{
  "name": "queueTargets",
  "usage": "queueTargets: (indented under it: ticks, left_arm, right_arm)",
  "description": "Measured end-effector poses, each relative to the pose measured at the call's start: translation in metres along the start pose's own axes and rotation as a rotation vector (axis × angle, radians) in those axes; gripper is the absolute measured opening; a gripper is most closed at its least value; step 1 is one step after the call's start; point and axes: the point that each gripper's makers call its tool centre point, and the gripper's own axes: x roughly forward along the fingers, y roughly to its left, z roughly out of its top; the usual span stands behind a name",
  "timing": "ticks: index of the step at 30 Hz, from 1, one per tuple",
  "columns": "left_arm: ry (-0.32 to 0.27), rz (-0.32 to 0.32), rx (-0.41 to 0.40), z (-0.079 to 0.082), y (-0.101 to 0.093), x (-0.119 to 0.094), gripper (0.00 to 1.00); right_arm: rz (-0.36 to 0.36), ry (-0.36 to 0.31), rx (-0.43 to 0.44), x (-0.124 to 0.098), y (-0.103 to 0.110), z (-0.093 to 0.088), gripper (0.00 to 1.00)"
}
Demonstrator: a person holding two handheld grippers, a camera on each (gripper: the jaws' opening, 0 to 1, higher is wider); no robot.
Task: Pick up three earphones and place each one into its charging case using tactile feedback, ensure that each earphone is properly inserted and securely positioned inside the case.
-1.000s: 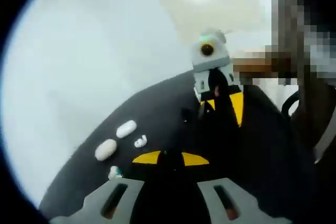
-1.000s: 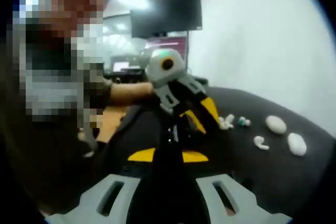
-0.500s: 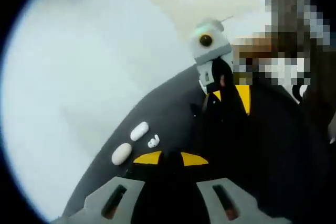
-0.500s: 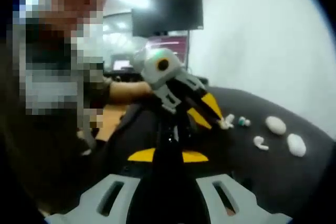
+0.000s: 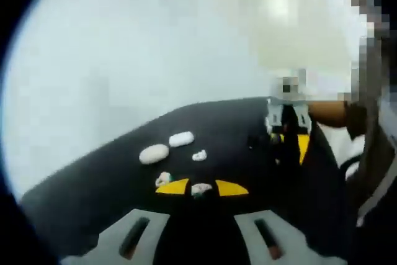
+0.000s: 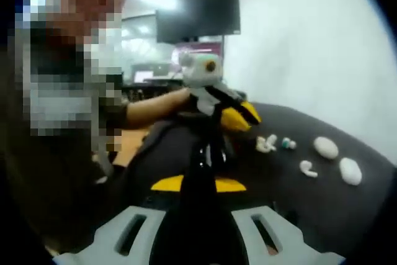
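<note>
Two white oval charging cases (image 5: pixel 154 153) (image 5: pixel 181 139) were seen lying shut on the round black table (image 5: pixel 93 184) in the left gripper view, with three small white earphones (image 5: pixel 199 156) (image 5: pixel 163 179) (image 5: pixel 201 188) loose beside them, so nothing appeared inserted yet. The left gripper (image 5: pixel 201 188) was held just above the nearest earphone, its yellow-tipped jaws close together with nothing seen pinched.

In the right gripper view, the right gripper (image 6: pixel 198 184) was pressed together on nothing, the cases (image 6: pixel 326 147) (image 6: pixel 350 170) and earphones (image 6: pixel 306 168) (image 6: pixel 267 143) lying well apart to its right.
</note>
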Motion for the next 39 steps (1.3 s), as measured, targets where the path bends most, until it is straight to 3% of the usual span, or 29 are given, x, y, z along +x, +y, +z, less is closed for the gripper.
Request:
queueTargets:
  ticks: [4,9,17,19,21,24,26,29,39]
  left_arm:
    - [0.058,-0.048,-0.067,-0.011,-0.007,0.006,0.04]
    - [0.099,-0.065,-0.030,-0.017,-0.015,0.021,0.07]
    - [0.104,-0.096,-0.043,-0.020,-0.019,0.021,0.08]
    - [0.097,-0.166,-0.067,-0.018,-0.028,0.015,0.08]
    - [0.024,-0.204,-0.067,-0.005,-0.028,0.008,0.08]
    - [-0.130,-0.256,-0.055,0.022,-0.035,-0.006,0.08]
    - [-0.268,-0.338,-0.020,0.046,-0.047,-0.022,0.08]
    - [-0.425,-0.403,0.006,0.070,-0.058,-0.040,0.08]
    - [-0.516,-0.379,-0.008,0.080,-0.051,-0.049,0.08]
  right_arm:
    - [-0.001,0.002,-0.005,0.001,0.001,0.000,0.18]
    - [-0.002,0.004,-0.007,0.001,0.002,-0.001,0.18]
    - [-0.003,0.005,-0.007,0.000,0.001,-0.001,0.18]
    - [-0.003,0.005,-0.006,0.000,0.000,-0.001,0.18]
    - [-0.004,0.005,-0.009,0.000,0.000,-0.001,0.18]
    - [-0.005,0.006,-0.009,0.000,0.000,-0.001,0.18]
    - [-0.006,0.006,-0.012,-0.001,0.000,-0.001,0.18]
    - [-0.008,0.007,-0.015,-0.001,0.000,-0.001,0.18]
    - [-0.010,0.008,-0.018,-0.002,-0.001,-0.002,0.18]
